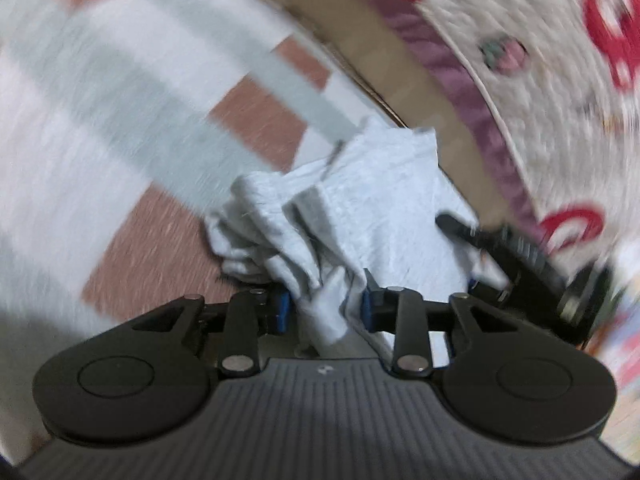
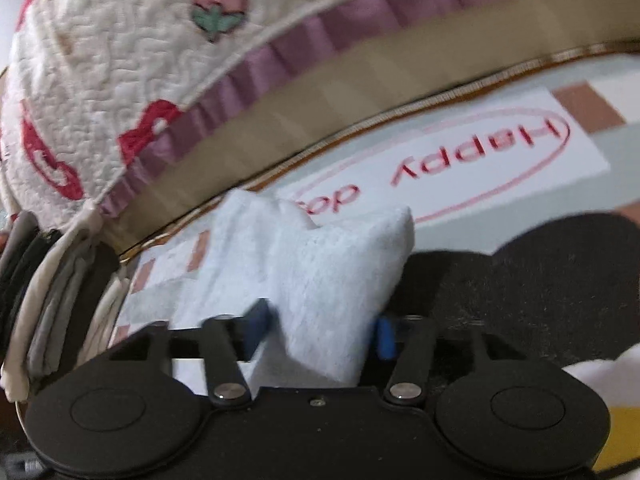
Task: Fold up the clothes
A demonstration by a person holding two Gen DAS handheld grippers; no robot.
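- The checked mat [image 1: 248, 120], in white, grey-green and brownish squares, fills the left of the left wrist view; it is the surface the folding is done on, and it is badly blurred.
- The pale blue garment [image 1: 360, 200] is bunched up in the middle of that view. It appears gathered into pleats because both tools pinch it at once.
- The left gripper [image 1: 325, 308] has its jaws drawn close, with a wad of the cloth pressed between the blue pads, probably to keep one edge lifted for the fold.
- To the right, beyond the cloth, the other tool shows as a dark, blurred shape at the garment's far side.
- In the right wrist view, a stack of folded clothes [image 2: 44, 300] stands at the far left beside the quilted bedcover [image 2: 120, 60].
- The right gripper [image 2: 320, 330] is partly closed, its pads pinching a thick fold of the garment.
- Farther right, "Happy dog" is printed on the mat.
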